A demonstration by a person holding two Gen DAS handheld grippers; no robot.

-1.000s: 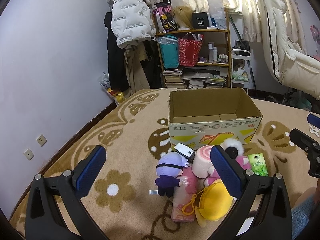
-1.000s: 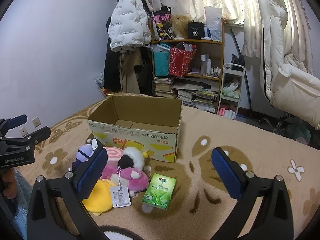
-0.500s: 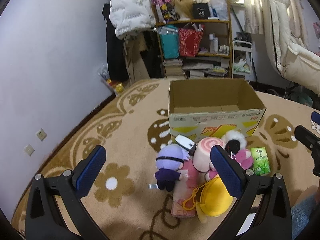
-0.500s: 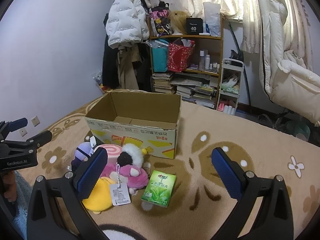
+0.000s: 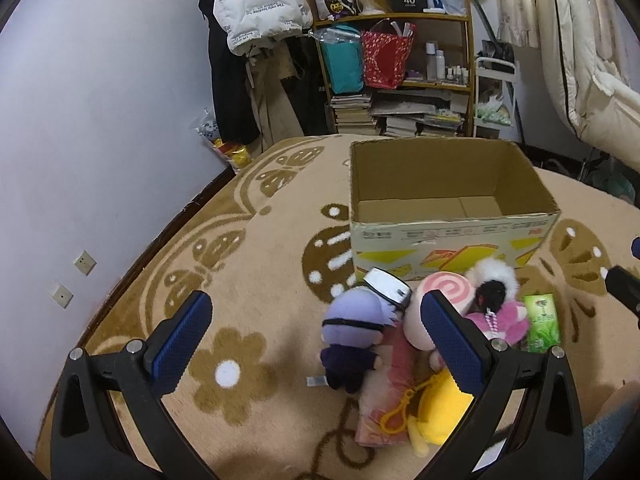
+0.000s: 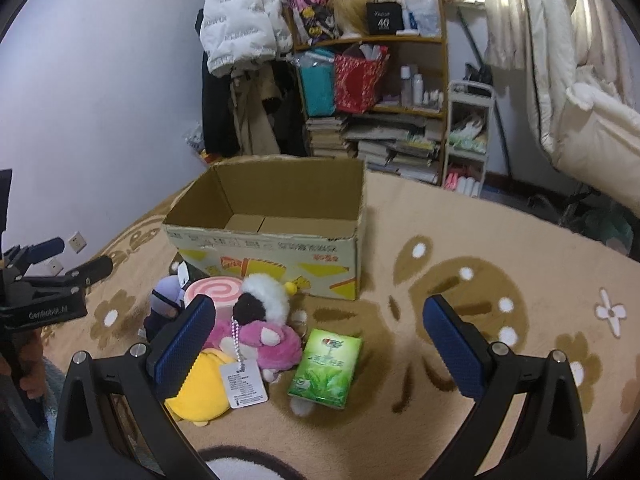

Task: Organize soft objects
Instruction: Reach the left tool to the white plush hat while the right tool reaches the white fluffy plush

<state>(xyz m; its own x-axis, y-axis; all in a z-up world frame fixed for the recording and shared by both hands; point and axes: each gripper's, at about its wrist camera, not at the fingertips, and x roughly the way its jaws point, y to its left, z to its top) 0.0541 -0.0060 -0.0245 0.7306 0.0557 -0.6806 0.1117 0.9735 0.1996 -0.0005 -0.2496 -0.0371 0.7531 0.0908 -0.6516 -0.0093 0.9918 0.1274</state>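
A: Where are the soft toys?

B: Piled on the beige patterned carpet, right against the printed front of the open cardboard box. There's a purple-haired plush doll with a white tag on its head, a pink swirl cushion, a pink plush with a black-and-white fluffy head, and a yellow plush nearest the cameras. In the left wrist view a flat pinkish-red packet lies under the doll and the yellow one.

A: Any writing you can read?

B: Little. A black box on the top shelf of the bookshelf shows "40". The white puffer jacket hanging at the wall has repeated print, roughly "The only leading", too small to be sure. The box front has red characters along its upper edge, unreadable. A white hang tag on a bead chain lies across the yellow plush; its lines are too fine. The green tea-leaf tissue pack sits just beside the pink plush, logo illegible.

A: And the grippers?

B: The left gripper hangs above the carpet with its blue pads spread wide, nothing between them. The right gripper is likewise parted and empty, the pile at its left finger. The left tool's side reads something like "GenRobot.AI".
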